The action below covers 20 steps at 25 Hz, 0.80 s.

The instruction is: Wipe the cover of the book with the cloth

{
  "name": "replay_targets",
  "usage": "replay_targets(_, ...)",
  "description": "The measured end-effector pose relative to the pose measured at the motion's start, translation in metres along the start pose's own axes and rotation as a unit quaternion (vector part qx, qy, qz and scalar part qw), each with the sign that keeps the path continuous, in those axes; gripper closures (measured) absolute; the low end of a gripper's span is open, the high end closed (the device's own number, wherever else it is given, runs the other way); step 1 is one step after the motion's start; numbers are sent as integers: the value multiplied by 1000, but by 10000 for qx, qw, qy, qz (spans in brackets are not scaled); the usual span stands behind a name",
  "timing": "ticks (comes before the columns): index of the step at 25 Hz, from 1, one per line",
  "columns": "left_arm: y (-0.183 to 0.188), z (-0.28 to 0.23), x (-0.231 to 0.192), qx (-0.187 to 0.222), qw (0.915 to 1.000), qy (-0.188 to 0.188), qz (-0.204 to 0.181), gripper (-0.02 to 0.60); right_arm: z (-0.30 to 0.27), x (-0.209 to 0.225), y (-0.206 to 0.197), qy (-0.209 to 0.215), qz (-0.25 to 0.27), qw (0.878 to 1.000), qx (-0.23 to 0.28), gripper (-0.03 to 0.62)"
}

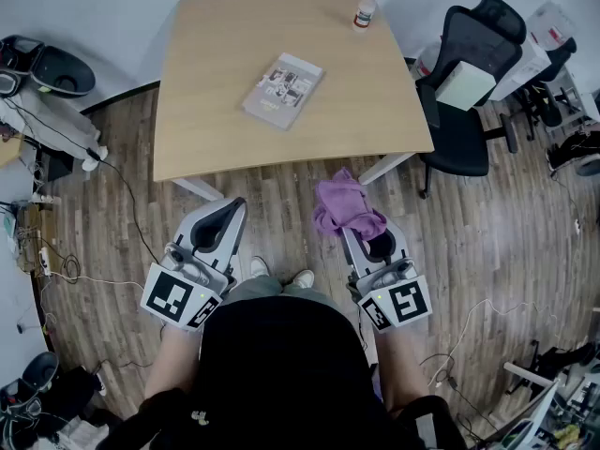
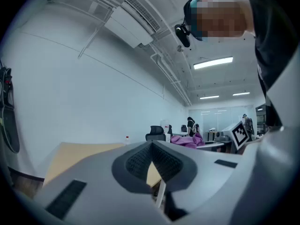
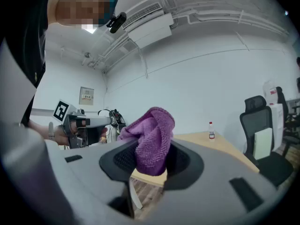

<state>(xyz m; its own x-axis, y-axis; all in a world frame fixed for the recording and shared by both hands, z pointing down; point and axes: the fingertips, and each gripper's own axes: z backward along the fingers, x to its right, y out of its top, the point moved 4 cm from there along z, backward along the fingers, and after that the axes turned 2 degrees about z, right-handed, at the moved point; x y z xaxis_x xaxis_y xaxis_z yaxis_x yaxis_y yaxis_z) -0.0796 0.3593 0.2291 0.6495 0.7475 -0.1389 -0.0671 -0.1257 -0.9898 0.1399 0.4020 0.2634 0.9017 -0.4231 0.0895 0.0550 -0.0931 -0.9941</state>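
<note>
Head view has the book point(image 1: 283, 90) lying far off on the table point(image 1: 216, 64), untouched. The right gripper point(image 1: 366, 237) clamps the purple cloth point(image 1: 345, 206), ready to wipe; the left gripper point(image 1: 231, 206) is pinched together, empty.

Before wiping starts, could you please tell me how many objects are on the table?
2: the book lies near the middle of the table, and a small bottle stands at its far right corner. None seems hidden.

Open tabletop point(image 1: 206, 111) around book point(image 1: 283, 89), bottle point(image 1: 365, 9) aside
</note>
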Motion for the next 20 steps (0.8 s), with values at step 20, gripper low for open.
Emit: replay_targets(20, -26, 45, -94, -93, 9956, -433, 832, 561, -61, -55, 5, -518, 83, 9983, -259, 433)
